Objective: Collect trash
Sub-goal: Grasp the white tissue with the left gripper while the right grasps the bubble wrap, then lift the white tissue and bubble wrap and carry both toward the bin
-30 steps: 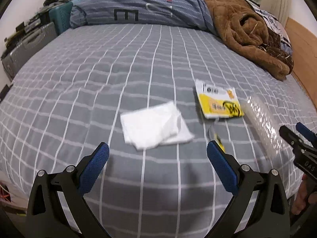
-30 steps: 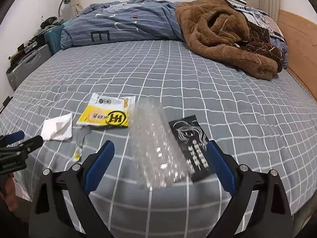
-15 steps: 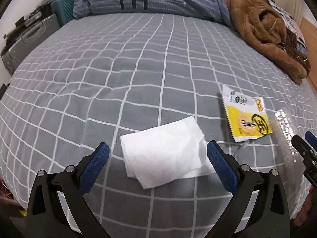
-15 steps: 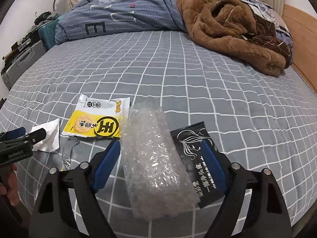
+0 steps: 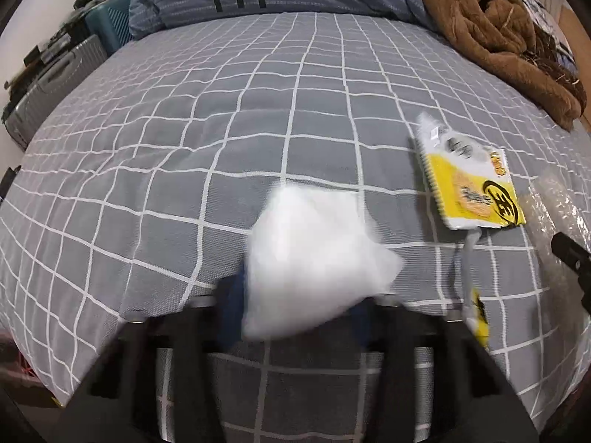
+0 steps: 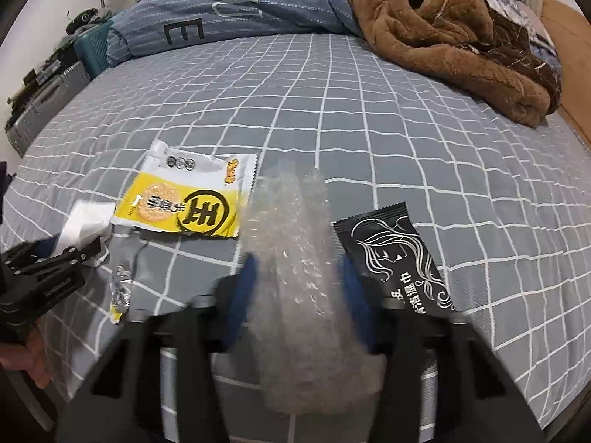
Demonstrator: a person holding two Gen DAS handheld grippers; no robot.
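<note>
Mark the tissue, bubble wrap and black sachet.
tissue [image 5: 314,258], left wrist view, middle of the bunched white sheet
bubble wrap [image 6: 295,258], right wrist view, mid-length
black sachet [image 6: 391,254], right wrist view, printed face

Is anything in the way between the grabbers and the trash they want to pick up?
Nothing visible is in the way. The left gripper has just closed its jaws around the white tissue, and the right gripper has just closed around the bubble wrap. Where the trash has to go is not in view.
</note>
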